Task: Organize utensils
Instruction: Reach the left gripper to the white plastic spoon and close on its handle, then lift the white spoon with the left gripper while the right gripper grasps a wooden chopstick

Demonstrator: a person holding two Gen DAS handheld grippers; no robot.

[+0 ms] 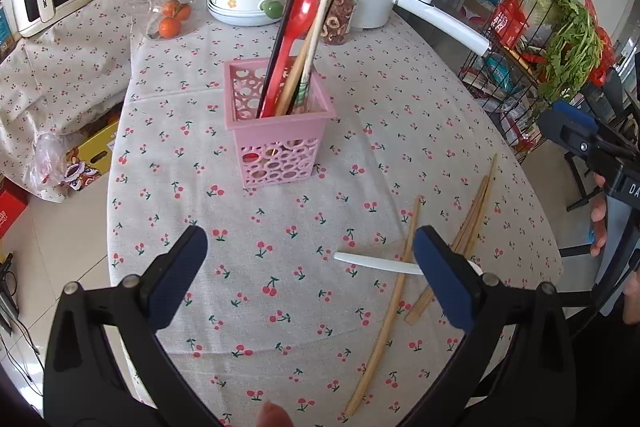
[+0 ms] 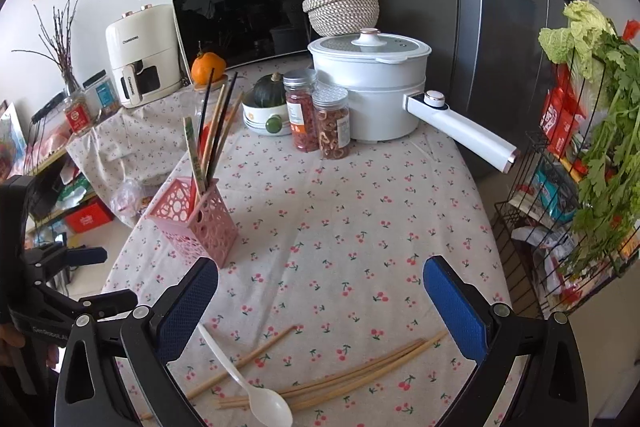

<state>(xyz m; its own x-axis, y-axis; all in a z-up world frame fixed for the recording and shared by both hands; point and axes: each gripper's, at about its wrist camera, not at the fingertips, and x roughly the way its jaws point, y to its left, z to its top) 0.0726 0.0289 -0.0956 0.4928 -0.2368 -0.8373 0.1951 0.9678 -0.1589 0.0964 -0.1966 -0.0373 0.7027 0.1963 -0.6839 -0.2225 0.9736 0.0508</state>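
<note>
Both tools gape wide with nothing between their blue pads: the left gripper [image 1: 310,275] and the right gripper [image 2: 320,307] hover over the cherry-print tablecloth [image 2: 360,211]. Nearer than the pink utensil basket [image 1: 278,143], loose wooden chopsticks [image 2: 352,375] and a white spoon [image 2: 260,399] lie flat on the cloth. The basket stands upright, holding a red spoon [image 1: 294,27], black chopsticks [image 1: 290,3] and wooden ones, with a white pot [image 2: 372,87] beyond it.

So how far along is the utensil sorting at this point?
Partly done. The pink holder already stands upright with a red spoon, a black chopstick and several wooden chopsticks inside. Nothing is in hand: the left gripper and the right gripper are both open and empty. Left on the tablecloth: the white spoon and the loose wooden chopsticks.
</note>
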